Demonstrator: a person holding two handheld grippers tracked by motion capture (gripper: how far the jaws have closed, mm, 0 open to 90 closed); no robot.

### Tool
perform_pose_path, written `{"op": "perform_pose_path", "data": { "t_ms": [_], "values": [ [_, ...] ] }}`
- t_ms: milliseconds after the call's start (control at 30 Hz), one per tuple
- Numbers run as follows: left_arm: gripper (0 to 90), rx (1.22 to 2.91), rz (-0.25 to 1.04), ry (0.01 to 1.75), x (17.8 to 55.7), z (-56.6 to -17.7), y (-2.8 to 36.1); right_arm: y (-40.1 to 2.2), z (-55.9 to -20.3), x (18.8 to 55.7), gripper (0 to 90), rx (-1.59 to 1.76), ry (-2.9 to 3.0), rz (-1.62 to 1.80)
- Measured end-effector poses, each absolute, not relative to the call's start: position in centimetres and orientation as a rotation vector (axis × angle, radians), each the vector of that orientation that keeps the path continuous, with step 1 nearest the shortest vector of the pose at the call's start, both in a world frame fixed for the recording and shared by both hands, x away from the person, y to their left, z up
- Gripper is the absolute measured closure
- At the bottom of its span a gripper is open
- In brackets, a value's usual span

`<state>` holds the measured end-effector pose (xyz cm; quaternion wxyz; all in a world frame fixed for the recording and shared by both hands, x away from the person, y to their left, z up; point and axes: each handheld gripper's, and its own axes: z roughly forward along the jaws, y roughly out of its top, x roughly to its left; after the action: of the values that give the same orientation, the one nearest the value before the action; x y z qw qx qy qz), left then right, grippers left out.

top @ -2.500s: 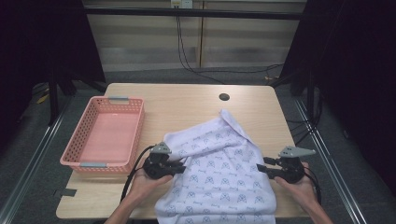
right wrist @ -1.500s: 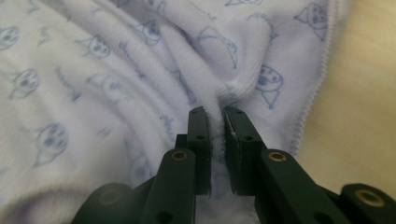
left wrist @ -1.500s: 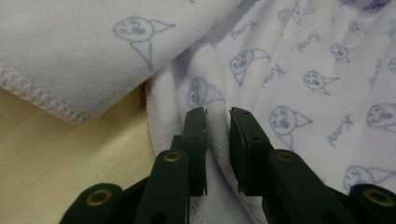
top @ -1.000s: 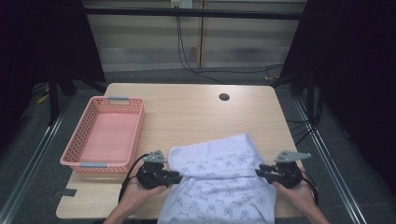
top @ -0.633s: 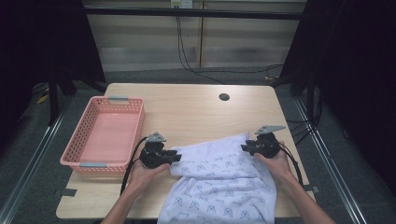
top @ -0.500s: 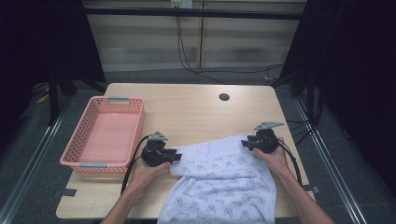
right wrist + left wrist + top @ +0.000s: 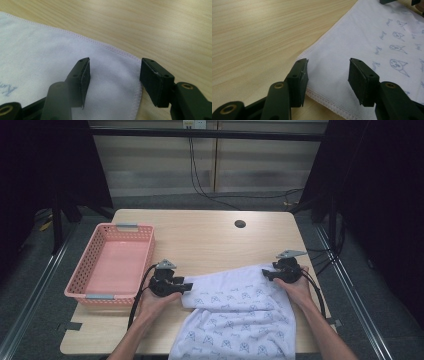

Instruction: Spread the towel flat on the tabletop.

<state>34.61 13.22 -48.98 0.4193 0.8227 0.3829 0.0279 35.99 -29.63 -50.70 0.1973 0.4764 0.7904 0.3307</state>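
Note:
A white cloth (image 7: 240,315) printed with small blue figures lies flat on the wooden table (image 7: 205,235) and hangs over its near edge. My left gripper (image 7: 186,287) rests at the cloth's far left corner (image 7: 312,56). Its jaws have just been opening and stand apart over that corner, pads off the fabric. My right gripper (image 7: 265,275) sits at the far right corner (image 7: 130,65). Its jaws have also just been opening, and the corner lies loose between the separated pads.
A pink plastic basket (image 7: 85,270) stands empty at the table's left side, close to my left hand. A round cable hole (image 7: 240,224) is at the back of the table. Black cables trail from both grippers toward the near edge.
Both grippers carried the cloth's far corners away from the person and laid them on the table. Their jaws then spread and released the fabric.

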Motion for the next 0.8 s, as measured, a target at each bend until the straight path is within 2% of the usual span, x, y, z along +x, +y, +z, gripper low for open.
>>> {"op": "perform_pose_path", "data": {
  "t_ms": [100,200,367,533,633,700,800],
  "values": [
    [48.5,2.072,0.076,0.969,34.8,-49.3,13.2,-29.6,-50.6,35.9,45.3,1.338,2.220,0.924],
    [47.4,2.101,0.069,0.967,34.9,-49.7,12.8,-29.5,-50.4,35.2,58.1,1.317,2.246,0.921],
    [49.6,2.151,0.092,0.931,34.9,-49.9,11.8,-29.6,-50.3,33.5,72.3,1.297,2.277,0.936],
    [68.8,2.217,0.162,0.865,34.1,-49.7,10.5,-29.9,-50.1,31.6,76.9,1.284,2.312,0.951],
    [81.3,2.243,0.115,0.834,33.4,-49.7,10.6,-29.8,-50.0,30.1,77.8,1.277,2.337,0.971],
    [86.0,2.226,0.064,0.820,32.9,-49.8,11.0,-29.7,-50.0,29.3,78.2,1.276,2.349,0.991],
    [87.5,2.236,0.038,0.803,31.8,-49.7,11.5,-29.5,-49.9,27.8,79.0,1.254,2.378,1.006]
  ]
}}
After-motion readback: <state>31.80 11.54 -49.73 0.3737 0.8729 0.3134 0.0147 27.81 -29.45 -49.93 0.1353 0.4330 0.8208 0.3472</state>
